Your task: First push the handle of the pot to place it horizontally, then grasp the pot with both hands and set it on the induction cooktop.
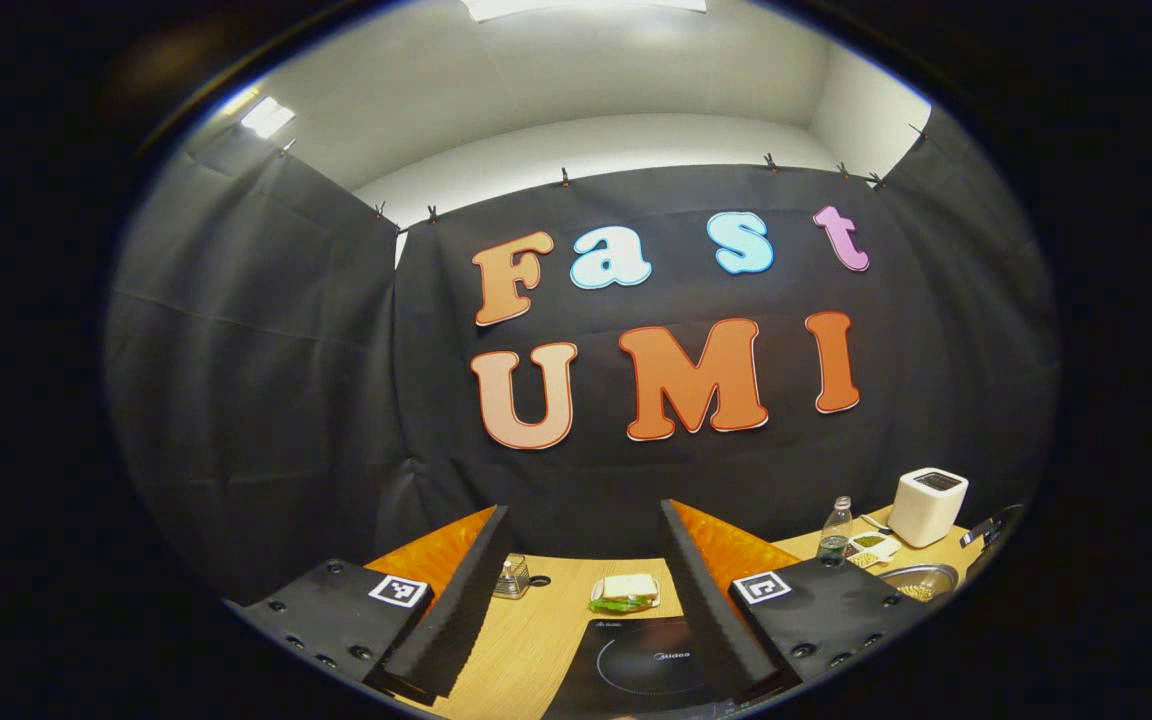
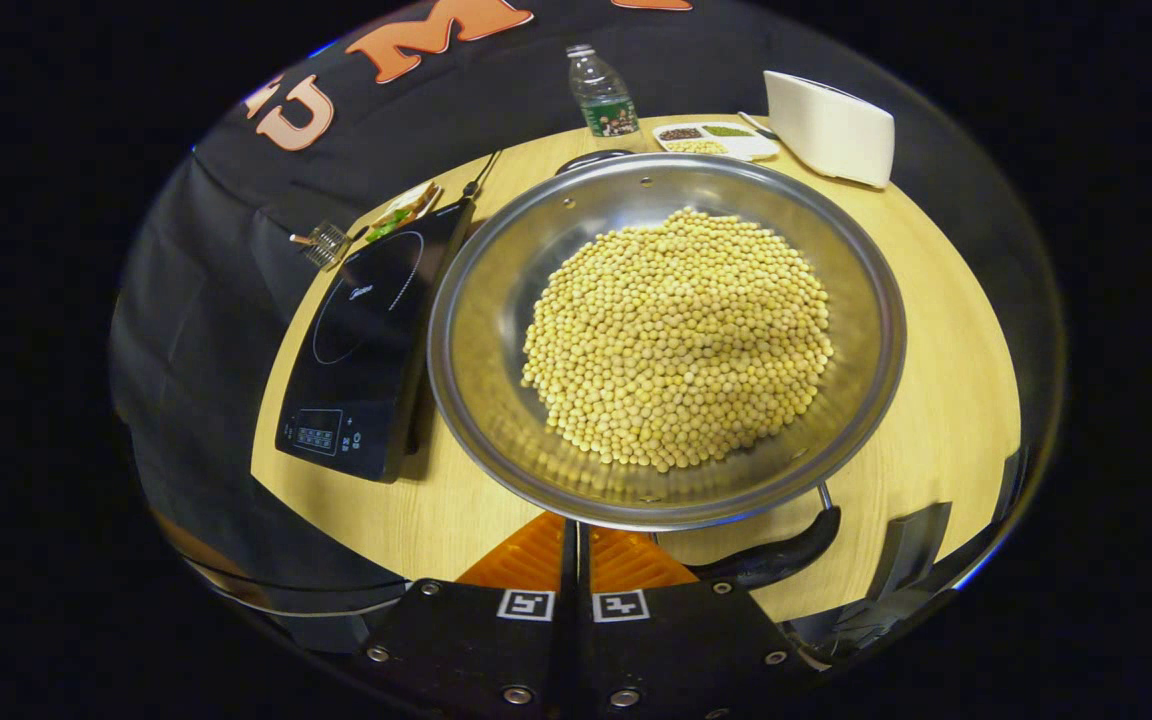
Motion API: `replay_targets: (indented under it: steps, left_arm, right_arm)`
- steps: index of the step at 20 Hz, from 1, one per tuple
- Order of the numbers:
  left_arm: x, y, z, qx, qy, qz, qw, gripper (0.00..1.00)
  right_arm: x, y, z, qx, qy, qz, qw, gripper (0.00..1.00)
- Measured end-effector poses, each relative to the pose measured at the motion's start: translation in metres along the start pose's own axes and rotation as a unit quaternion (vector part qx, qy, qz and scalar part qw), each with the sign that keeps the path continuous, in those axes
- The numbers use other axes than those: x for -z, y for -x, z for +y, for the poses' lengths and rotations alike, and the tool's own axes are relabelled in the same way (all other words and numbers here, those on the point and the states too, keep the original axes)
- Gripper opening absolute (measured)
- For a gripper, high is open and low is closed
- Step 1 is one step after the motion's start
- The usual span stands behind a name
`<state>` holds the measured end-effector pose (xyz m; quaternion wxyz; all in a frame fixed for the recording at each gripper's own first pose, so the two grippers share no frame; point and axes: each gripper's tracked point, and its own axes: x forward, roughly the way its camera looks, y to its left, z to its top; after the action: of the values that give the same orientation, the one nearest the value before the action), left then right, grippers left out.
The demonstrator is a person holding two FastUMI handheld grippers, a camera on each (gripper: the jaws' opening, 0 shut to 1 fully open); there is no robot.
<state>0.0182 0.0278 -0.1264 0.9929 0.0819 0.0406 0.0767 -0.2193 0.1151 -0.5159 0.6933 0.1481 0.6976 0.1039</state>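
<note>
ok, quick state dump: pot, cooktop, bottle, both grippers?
pot: full of beans, on the table beside the cooktop, not on it
pot handle: near the right gripper, angled off to one side
induction cooktop: bare, nothing on it
water bottle: upright, capped
left gripper: open, holding nothing
right gripper: shut, holding nothing

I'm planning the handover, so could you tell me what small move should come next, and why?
Probably nudge the right gripper, its fingers closed together, sideways against the pot handle to swing it horizontal. The handle sits just beside it, at an angle off the pot, which stands on the table beside the induction cooktop.
</note>
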Motion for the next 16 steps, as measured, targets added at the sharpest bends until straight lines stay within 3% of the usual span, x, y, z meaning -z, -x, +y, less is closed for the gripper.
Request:
replay_targets:
  steps: [4, 5, 7, 9, 10, 11, 13, 14, 16]
  left_arm:
    - [0.001, 0.003, -0.011, 0.012, 0.0, -0.001, 1.0, 0.99]
    - [0.0, 0.002, -0.014, 0.016, 0.0, -0.002, 1.0, 0.92]
    - [-0.002, 0.005, -0.016, 0.018, -0.003, -0.005, 1.0, 0.99]
    - [-0.006, 0.007, -0.017, 0.019, -0.007, -0.012, 1.0, 0.92]
    - [-0.007, 0.007, -0.018, 0.02, -0.007, -0.016, 1.0, 0.99]
    - [-0.008, 0.007, -0.021, 0.022, -0.007, -0.019, 1.0, 0.95]
    - [-0.002, 0.005, -0.023, 0.026, -0.005, -0.014, 1.0, 0.99]
    - [0.001, 0.003, -0.023, 0.026, -0.003, -0.009, 1.0, 0.95]
    - [0.006, 0.003, -0.022, 0.024, -0.003, -0.001, 1.0, 0.99]
  right_arm:
    - [-0.006, -0.002, -0.016, 0.01, -0.019, -0.002, 1.0, 0.0]
    - [-0.009, -0.001, -0.02, 0.01, -0.026, -0.004, 1.0, 0.0]
    - [-0.013, -0.003, -0.033, 0.022, -0.026, -0.009, 0.999, 0.0]
    - [-0.015, -0.001, -0.045, 0.037, -0.027, -0.015, 0.999, 0.0]
    - [-0.016, -0.001, -0.05, 0.04, -0.033, -0.016, 0.999, 0.0]
    - [-0.015, 0.0, -0.052, 0.036, -0.041, -0.014, 0.998, 0.0]
    - [-0.017, 0.002, -0.056, 0.031, -0.049, -0.014, 0.998, 0.0]
    - [-0.019, 0.003, -0.062, 0.038, -0.047, -0.017, 0.998, 0.0]
    - [-0.024, 0.003, -0.075, 0.056, -0.046, -0.025, 0.997, 0.0]
